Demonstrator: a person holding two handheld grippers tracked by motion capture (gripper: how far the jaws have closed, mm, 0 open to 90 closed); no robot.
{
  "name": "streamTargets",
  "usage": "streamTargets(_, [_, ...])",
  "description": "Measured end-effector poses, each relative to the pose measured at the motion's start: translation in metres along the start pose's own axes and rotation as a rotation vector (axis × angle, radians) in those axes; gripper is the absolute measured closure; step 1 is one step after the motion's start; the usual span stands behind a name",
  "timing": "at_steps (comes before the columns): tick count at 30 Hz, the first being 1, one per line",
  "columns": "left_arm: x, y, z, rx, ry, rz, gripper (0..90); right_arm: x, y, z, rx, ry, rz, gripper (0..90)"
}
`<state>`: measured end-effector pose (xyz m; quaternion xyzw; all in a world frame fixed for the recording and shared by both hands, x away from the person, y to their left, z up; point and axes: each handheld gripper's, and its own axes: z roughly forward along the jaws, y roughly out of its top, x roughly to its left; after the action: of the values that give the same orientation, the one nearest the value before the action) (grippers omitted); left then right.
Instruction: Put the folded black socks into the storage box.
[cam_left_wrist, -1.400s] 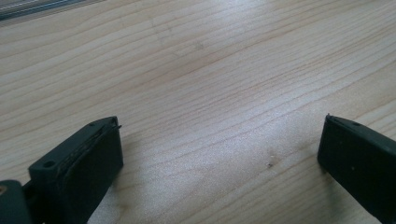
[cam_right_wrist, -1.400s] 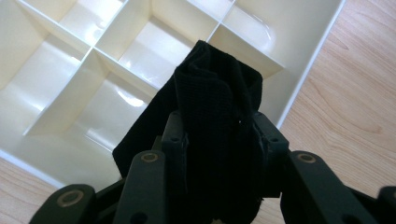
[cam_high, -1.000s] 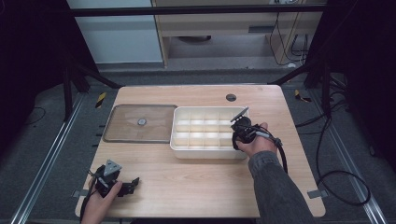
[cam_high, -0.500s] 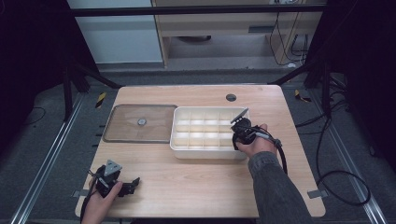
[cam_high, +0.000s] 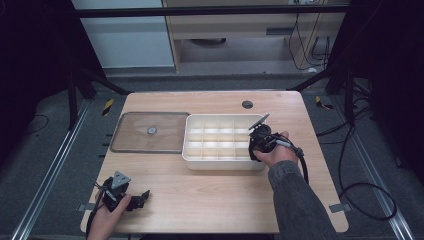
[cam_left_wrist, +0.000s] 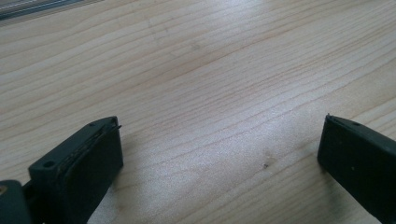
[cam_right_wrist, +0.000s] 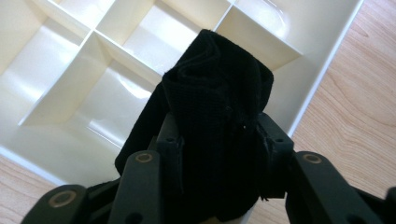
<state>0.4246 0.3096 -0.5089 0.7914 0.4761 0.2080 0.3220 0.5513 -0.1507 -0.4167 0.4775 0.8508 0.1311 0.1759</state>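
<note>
the right gripper (cam_right_wrist: 219, 172) is clamped on a rolled black cloth (cam_right_wrist: 215, 121), most likely a sock; its jaws have just been opening a little, yet in the right gripper view the pads sit against both flanks of the roll and the cloth stands up between them. the roll hangs over the corner of the white divided tray (cam_right_wrist: 322, 70) nearest this gripper, above the compartment just ahead of its jaws, with the tray's outer wall on the side toward the bare wood.

judging from this, the step in hand is setting the roll down into that compartment. to do it well, the person would lower the roll until its bottom rests on the compartment floor, keep it clear of the thin dividers ahead and to the side, and only then spread the jaws wide, so the soft roll does not uncoil or catch on a wall. lifting straight up afterwards should keep the cloth from snagging on the pads.

farther off, in the high view, the left gripper (cam_high: 134, 199) rests on the table (cam_high: 210, 200) near its front edge, well apart from the tray (cam_high: 220, 162), its jaws spread apart over bare wood. beyond it lies a clear lid (cam_high: 150, 132), beside the tray.

no brand, label or readable writing shows on cloth, tray, lid or grippers.
</note>
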Motion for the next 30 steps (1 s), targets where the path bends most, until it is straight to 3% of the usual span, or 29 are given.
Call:
streamTargets(5, [0.000, 0.000, 0.000, 0.000, 0.000, 0.000, 0.0, -0.002, -0.001, -0.006, -0.020, 0.016, 0.020, 54.4])
streamTargets(7, [0.000, 0.000, 0.000, 0.000, 0.000, 0.000, 0.0, -0.003, -0.002, -0.011, -0.033, 0.019, 0.020, 47.7])
streamTargets(16, [0.000, 0.000, 0.000, -0.001, 0.000, -0.002, 0.0, -0.008, -0.006, -0.040, -0.101, 0.082, 0.039, 32.1])
streamTargets(19, [0.000, 0.000, 0.000, -0.003, 0.000, -0.004, 0.0, -0.016, -0.006, -0.055, -0.126, 0.109, 0.057, 27.6])
streamTargets(30, [0.000, 0.000, 0.000, -0.003, 0.001, 0.000, 0.0, -0.038, -0.003, -0.091, -0.207, 0.095, 0.120, 12.3])
